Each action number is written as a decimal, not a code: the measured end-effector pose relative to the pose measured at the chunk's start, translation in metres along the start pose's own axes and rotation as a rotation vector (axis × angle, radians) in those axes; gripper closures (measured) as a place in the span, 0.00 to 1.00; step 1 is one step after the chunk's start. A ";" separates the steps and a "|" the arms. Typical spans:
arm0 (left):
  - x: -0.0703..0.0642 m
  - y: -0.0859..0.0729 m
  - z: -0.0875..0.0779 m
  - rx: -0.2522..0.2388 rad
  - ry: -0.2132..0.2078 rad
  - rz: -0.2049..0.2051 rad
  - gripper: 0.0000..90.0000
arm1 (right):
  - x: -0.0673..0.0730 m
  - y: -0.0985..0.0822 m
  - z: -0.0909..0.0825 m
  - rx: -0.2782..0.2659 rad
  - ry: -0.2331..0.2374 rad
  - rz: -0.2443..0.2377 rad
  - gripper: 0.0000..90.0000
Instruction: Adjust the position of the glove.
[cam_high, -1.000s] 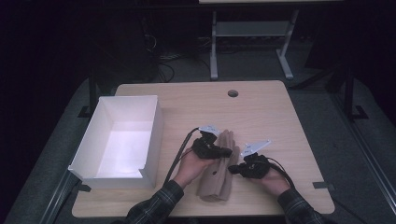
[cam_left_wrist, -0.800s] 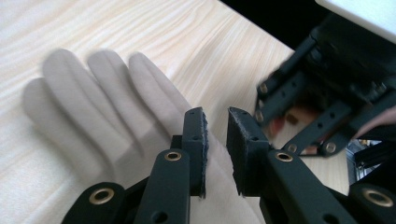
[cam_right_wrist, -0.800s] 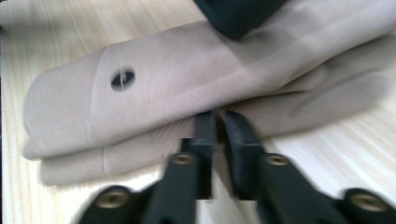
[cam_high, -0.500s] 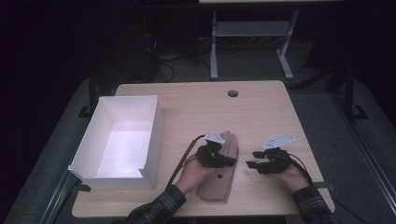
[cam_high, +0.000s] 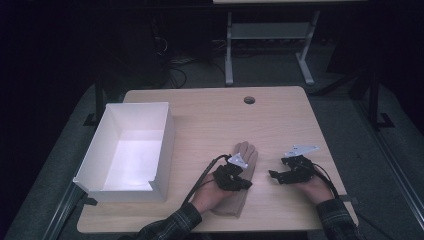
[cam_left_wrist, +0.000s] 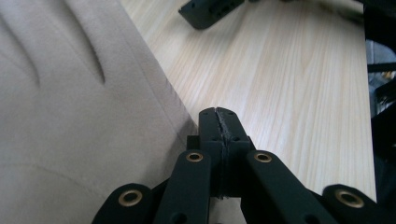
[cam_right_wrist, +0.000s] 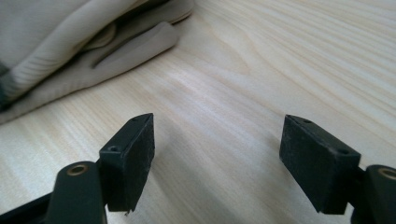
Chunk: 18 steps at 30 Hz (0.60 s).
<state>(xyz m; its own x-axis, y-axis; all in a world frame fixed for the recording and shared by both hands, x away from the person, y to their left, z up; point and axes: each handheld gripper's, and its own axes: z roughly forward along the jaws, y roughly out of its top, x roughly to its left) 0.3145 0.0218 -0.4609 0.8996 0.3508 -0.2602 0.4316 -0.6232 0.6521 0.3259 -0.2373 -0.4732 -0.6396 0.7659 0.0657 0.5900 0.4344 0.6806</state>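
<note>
The right hand-held gripper (cam_high: 280, 175) has just been opening: its jaws are now standing well apart with nothing but bare table (cam_right_wrist: 261, 74) between them, and it is sitting off to the side of the beige glove (cam_high: 243, 165), where a second ago it was over the glove's edge. That reads as a release; the right side of the work on the glove is probably finished for now, and the glove is being left to the other hand.

The left hand-held gripper (cam_high: 239, 181) is keeping its jaws pressed together. In the left gripper view its tips (cam_left_wrist: 219, 122) are lying right at the glove's (cam_left_wrist: 70, 116) edge, touching or just beside the fabric; whether any cloth is pinched I cannot tell. The glove is lying flat on the table, under and ahead of the left hand-held gripper. The white box (cam_high: 165, 132) is standing well apart on its far side.
</note>
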 end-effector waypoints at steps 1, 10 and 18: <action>0.000 -0.001 -0.003 0.008 0.001 0.005 0.99 | 0.000 0.000 0.000 -0.001 -0.004 -0.002 0.27; 0.006 -0.011 -0.021 0.056 0.024 0.022 0.99 | 0.003 -0.003 0.005 -0.020 -0.033 -0.007 0.15; 0.010 -0.021 -0.035 0.071 0.053 0.009 0.99 | 0.002 -0.008 0.005 -0.060 -0.029 -0.009 0.14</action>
<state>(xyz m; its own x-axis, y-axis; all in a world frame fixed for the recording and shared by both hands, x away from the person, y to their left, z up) 0.3116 0.0630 -0.4523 0.8997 0.3798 -0.2151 0.4284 -0.6737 0.6021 0.3224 -0.2364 -0.4823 -0.6292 0.7763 0.0388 0.5534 0.4124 0.7237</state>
